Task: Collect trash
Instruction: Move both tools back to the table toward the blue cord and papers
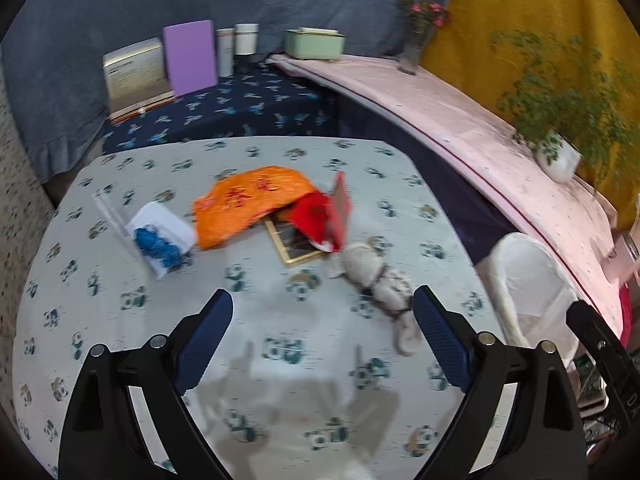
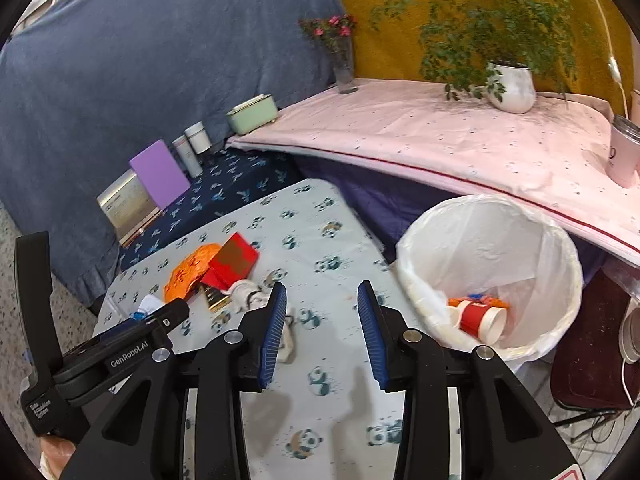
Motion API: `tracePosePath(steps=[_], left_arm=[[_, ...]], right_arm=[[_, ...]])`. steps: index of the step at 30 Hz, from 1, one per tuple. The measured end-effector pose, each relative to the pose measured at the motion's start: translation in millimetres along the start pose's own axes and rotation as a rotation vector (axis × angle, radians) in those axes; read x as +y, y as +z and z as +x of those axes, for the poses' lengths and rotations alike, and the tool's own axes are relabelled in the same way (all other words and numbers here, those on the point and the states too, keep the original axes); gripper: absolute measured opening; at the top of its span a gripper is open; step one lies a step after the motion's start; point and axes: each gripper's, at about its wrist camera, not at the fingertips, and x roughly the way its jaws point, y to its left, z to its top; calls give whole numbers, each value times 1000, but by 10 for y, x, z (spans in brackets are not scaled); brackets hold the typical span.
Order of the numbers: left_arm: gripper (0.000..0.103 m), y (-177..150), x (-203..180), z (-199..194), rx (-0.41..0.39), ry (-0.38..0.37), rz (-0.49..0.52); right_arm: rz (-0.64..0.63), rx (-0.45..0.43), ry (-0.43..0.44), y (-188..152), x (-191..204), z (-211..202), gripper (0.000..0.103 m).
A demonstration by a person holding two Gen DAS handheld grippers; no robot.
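On the panda-print table (image 1: 100, 312) lies a heap of trash: an orange bag (image 1: 244, 200), a red packet (image 1: 320, 216) over a gold-edged flat box (image 1: 298, 246), a white pack with blue pieces (image 1: 160, 236) and a crumpled whitish rag (image 1: 376, 274). My left gripper (image 1: 324, 296) hovers wide open in front of the rag, holding nothing. My right gripper (image 2: 322, 290) is partly open and empty over the table, left of the white-lined bin (image 2: 408, 248). A red paper cup (image 2: 480, 320) and an orange wrapper (image 2: 486, 302) lie inside the bin. The heap (image 2: 216, 268) sits beyond its left finger.
A pink-covered counter (image 2: 420, 140) runs behind the bin and carries a flower vase (image 2: 344, 68), a potted plant (image 2: 512, 88), a green box (image 2: 252, 114) and a pink cup (image 2: 624, 156). A purple board (image 1: 190, 58) and tins (image 1: 244, 40) stand on the dark blue cloth.
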Motion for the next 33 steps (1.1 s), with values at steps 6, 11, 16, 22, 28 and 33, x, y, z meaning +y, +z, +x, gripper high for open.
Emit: tracePosePath(steps=[6, 11, 16, 22, 28, 33], left_arm=[[89, 20, 461, 24, -8, 89, -73], [89, 22, 792, 121, 7, 136, -133], [89, 40, 1030, 267, 15, 193, -169], [89, 134, 1224, 528, 23, 263, -175], [57, 196, 1430, 656, 40, 232, -156], [10, 141, 1627, 628, 76, 129, -163]], right_arm=[[-45, 35, 31, -90, 328, 141, 36], [-75, 66, 55, -153, 535, 266, 36], [-103, 102, 73, -209, 725, 440, 36], [-126, 148, 90, -268, 931, 704, 36], [-166, 186, 114, -304, 1199, 981, 36], [-197, 214, 139, -346, 1433, 1171, 37]])
